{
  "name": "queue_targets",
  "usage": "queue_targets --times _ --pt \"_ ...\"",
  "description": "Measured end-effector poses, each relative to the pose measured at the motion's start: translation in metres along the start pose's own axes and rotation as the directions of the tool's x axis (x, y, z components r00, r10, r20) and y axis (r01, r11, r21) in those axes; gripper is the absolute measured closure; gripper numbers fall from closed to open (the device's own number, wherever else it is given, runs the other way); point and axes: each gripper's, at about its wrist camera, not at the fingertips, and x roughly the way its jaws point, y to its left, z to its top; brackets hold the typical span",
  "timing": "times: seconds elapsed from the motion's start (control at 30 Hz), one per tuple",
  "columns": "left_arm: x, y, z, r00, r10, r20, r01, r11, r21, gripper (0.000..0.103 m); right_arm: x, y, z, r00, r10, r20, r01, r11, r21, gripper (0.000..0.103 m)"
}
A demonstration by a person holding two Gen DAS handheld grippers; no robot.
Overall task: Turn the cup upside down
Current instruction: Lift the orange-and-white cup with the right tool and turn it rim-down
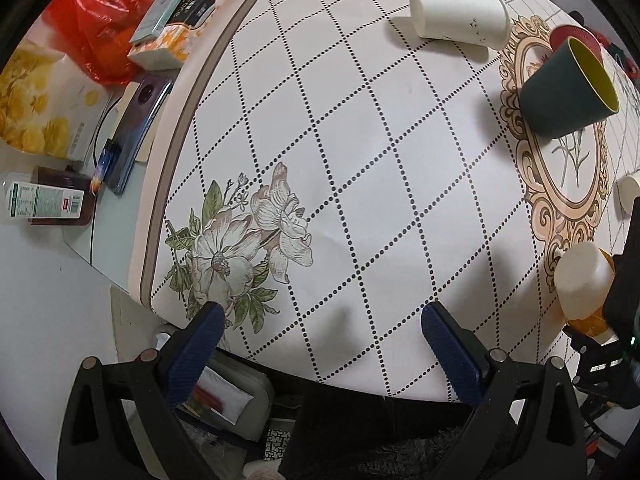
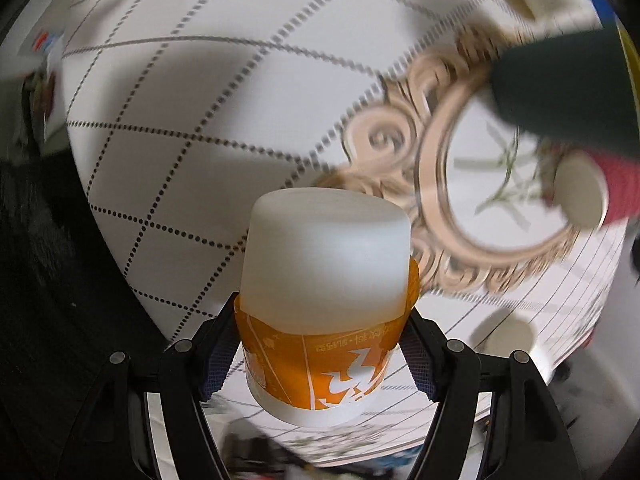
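Note:
My right gripper [image 2: 320, 344] is shut on a white cup with an orange label [image 2: 324, 280], held above the table with its closed white base pointing away and its rim toward the camera. The same cup shows in the left wrist view [image 1: 584, 284] at the right edge, with the right gripper's black body beside it. My left gripper [image 1: 320, 336] is open and empty over the front edge of the patterned tablecloth [image 1: 360, 180].
A white paper cup [image 1: 460, 18] lies on its side at the back. A dark green cup with yellow inside [image 1: 568, 88] stands tilted, with a red cup [image 1: 576, 36] behind it. Another pale cup [image 1: 630, 192] peeks at the right. Clutter, a phone and a red bag [image 1: 100, 32] lie left.

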Motion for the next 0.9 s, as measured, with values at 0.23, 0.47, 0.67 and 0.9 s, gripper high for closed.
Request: queue_targets --times 0.23,0.47,0.67,0.9 --pt "0.0 -0.005 0.001 1.0 0.004 0.002 -0.004 1.0 0.02 0.002 0.006 -0.026 0.0 0.984 0.175 -0.031 -0.163 0.958 0.235 0.028" --pt "-0.002 -0.013 0.001 1.0 0.007 0.005 -0.007 0.999 0.043 0.002 0.008 -0.076 -0.019 0.959 0.282 -0.014 -0.254 0.884 0.392 0.027" --pt "-0.002 -0.019 -0.002 1.0 0.012 0.007 -0.012 0.998 0.059 0.002 0.014 -0.127 -0.029 0.942 0.336 0.001 -0.298 0.835 0.463 0.026" --pt "-0.003 -0.021 -0.002 1.0 0.014 0.007 -0.015 0.998 0.066 0.002 -0.003 -0.142 -0.006 0.946 0.323 0.032 -0.294 0.813 0.503 0.025"
